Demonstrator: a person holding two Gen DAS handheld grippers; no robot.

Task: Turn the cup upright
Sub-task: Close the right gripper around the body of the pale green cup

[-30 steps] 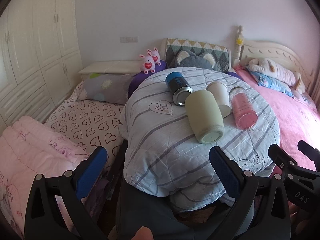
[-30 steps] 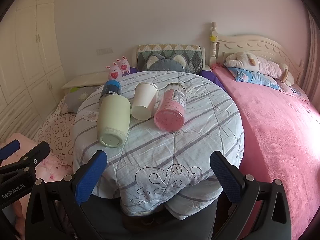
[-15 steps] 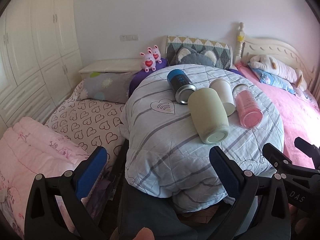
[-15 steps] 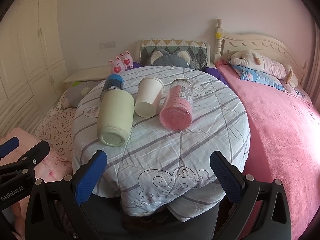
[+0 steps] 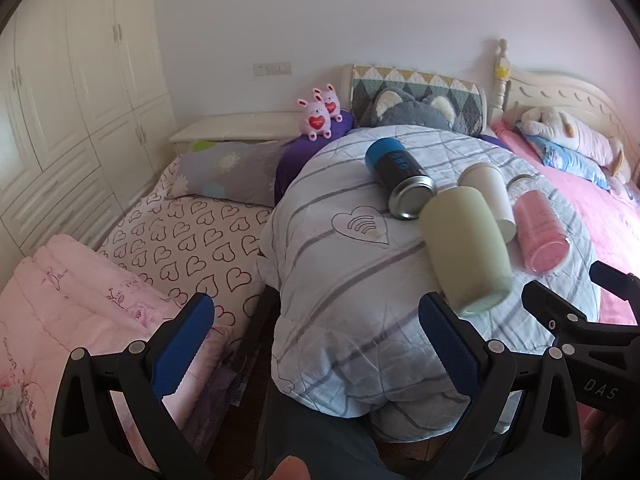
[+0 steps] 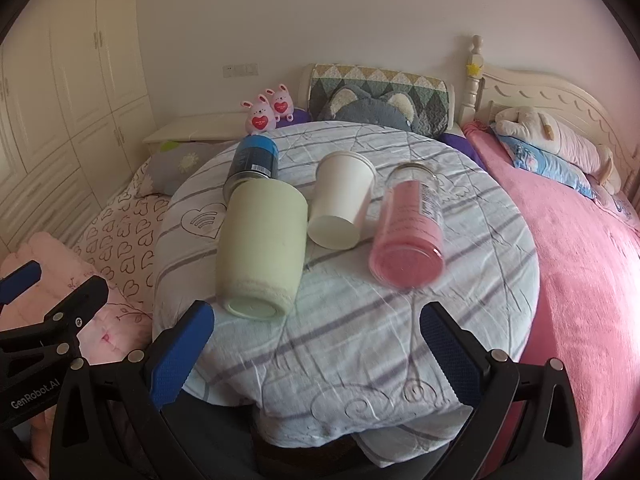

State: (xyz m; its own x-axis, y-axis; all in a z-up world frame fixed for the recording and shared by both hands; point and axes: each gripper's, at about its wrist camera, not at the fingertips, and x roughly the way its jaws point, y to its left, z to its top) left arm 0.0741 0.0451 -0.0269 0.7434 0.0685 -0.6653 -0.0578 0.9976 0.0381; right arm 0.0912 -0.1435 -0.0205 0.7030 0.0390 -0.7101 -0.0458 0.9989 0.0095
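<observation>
Black left hand-held gripper [image 6: 24,300] ("GenRobot.AI") and right hand-held gripper [image 5: 600,284] ("DAS"), both spread wide.

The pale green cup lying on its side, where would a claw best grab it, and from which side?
Probably across the middle of the pale green cup, coming from above with one finger on each long side. It lies flat on the striped quilt, base toward the cameras. The blue can touches its far end and the white cup sits close by, so the near half is freer.
</observation>
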